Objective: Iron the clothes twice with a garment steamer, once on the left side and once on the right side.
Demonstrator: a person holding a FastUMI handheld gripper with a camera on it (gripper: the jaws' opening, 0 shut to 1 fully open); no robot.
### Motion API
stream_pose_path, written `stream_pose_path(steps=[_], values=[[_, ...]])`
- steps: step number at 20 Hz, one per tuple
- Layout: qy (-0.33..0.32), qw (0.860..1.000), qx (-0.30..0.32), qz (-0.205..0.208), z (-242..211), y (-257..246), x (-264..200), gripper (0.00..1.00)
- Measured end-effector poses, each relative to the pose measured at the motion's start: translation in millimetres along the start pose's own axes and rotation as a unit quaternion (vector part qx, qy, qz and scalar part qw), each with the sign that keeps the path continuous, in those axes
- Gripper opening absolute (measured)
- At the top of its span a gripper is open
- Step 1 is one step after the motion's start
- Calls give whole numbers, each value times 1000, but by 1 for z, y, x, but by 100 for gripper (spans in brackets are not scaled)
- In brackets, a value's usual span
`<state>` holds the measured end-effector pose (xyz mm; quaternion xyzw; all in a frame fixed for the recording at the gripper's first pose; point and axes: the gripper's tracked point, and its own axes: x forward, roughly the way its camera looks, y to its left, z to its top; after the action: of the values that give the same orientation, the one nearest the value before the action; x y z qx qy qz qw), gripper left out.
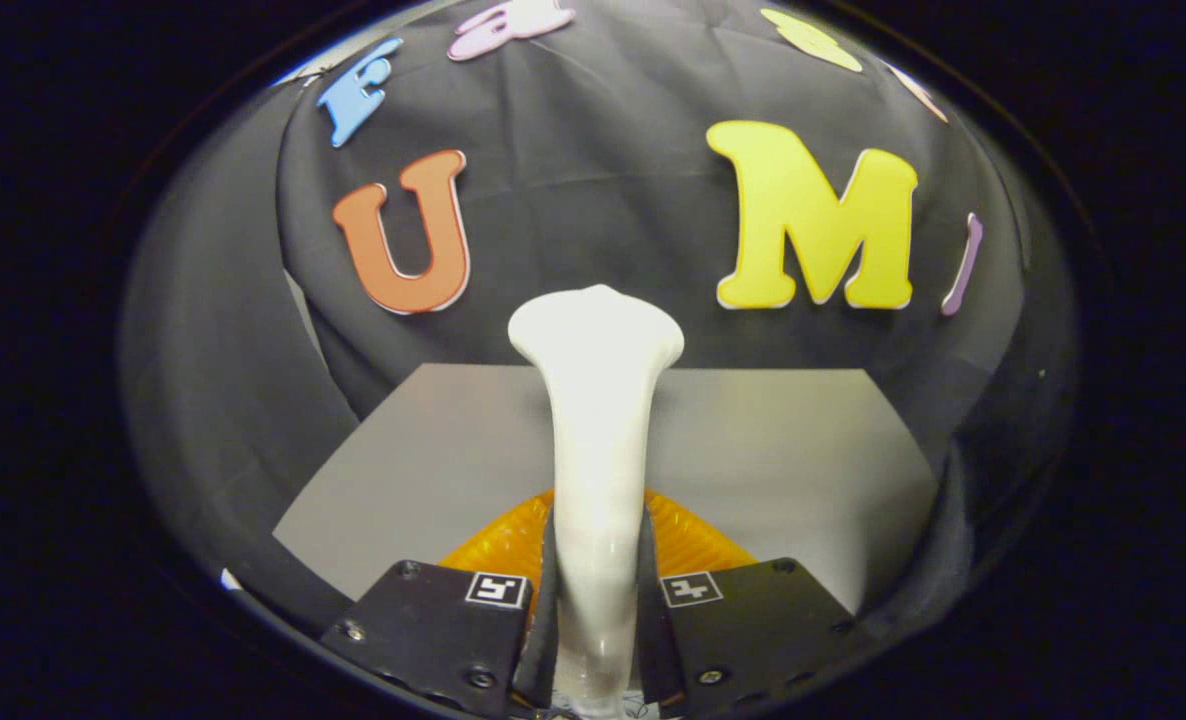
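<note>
Your gripper (596, 590) is pinching the steamer (596, 440) by its slim neck, both fingers pressed on it, its flared head beyond them over the grey table (783, 450). It looks rigid, smooth, probably slippery and top-heavy, so grip low and firm.

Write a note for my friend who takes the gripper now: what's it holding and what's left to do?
Gripper: fingers shut on the white steamer, which stands up between them, its wide head beyond the fingers.
An orange thing lies just under the fingers on the grey table.
Done: steamer picked up.
Left: can't tell whether any pass is made; count both, left side and right side.
</note>
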<state>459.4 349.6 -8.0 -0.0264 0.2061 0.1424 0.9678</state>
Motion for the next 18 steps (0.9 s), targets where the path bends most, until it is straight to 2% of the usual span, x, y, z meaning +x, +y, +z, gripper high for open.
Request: stream_pose_path(steps=[6,13,18], values=[[-60,997,10,39,3,2,-89,35],[-149,987,10,60,-2,-25,-228,35],[-189,981,36,38,-18,-79,-323,35]])
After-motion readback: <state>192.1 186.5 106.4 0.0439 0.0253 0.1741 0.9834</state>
